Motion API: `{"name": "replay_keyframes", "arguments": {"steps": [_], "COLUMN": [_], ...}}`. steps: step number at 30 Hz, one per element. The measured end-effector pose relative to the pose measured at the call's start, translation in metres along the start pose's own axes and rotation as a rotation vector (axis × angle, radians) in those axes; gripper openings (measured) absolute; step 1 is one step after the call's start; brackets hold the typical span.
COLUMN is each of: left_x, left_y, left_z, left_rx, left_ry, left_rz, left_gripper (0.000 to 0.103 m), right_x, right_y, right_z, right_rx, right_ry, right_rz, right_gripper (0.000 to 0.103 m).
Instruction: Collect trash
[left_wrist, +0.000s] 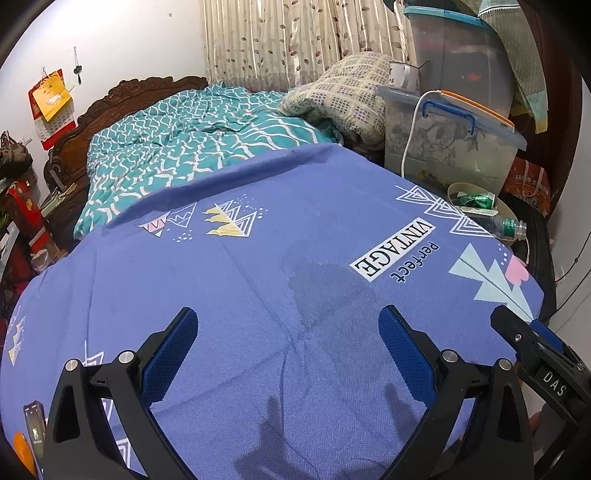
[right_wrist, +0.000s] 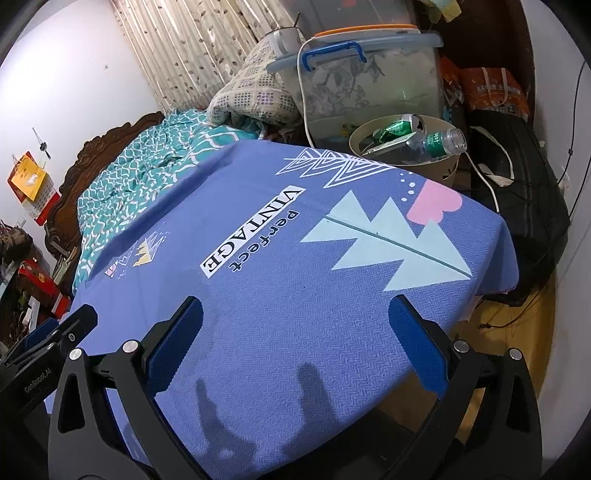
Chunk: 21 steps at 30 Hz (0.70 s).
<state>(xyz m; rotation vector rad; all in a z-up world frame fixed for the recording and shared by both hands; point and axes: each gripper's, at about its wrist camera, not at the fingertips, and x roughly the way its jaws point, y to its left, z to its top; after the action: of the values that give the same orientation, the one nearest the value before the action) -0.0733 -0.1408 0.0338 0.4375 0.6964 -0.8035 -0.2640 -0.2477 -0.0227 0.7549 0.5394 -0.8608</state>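
A beige bin stands beyond the far right edge of the blue cloth-covered table. In it lie a crushed green can and a clear plastic bottle with a green label, its open neck sticking out over the rim. The left wrist view shows the same bin, can and bottle. My left gripper hovers open over the cloth with nothing between its fingers. My right gripper is also open and empty, above the table's near right part.
Clear storage boxes with a white cable stand behind the bin. A bed with a teal quilt lies beyond the table. A phone rests at the cloth's near left. Black bags and wooden floor are right of the table.
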Motion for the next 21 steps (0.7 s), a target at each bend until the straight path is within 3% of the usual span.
{"name": "replay_keyframes", "arguments": {"steps": [21], "left_x": [-0.0016], "left_y": [0.0081], "left_z": [-0.0041], "left_rx": [-0.022], "left_ry": [-0.001], "left_rz": [-0.015], "left_gripper": [0.094], "right_x": [-0.0057], "right_y": [0.0088], "right_z": [-0.0021], "right_rx": [-0.013], "right_ry": [0.005], "right_rz": [0.001], "right_gripper": [0.100]}}
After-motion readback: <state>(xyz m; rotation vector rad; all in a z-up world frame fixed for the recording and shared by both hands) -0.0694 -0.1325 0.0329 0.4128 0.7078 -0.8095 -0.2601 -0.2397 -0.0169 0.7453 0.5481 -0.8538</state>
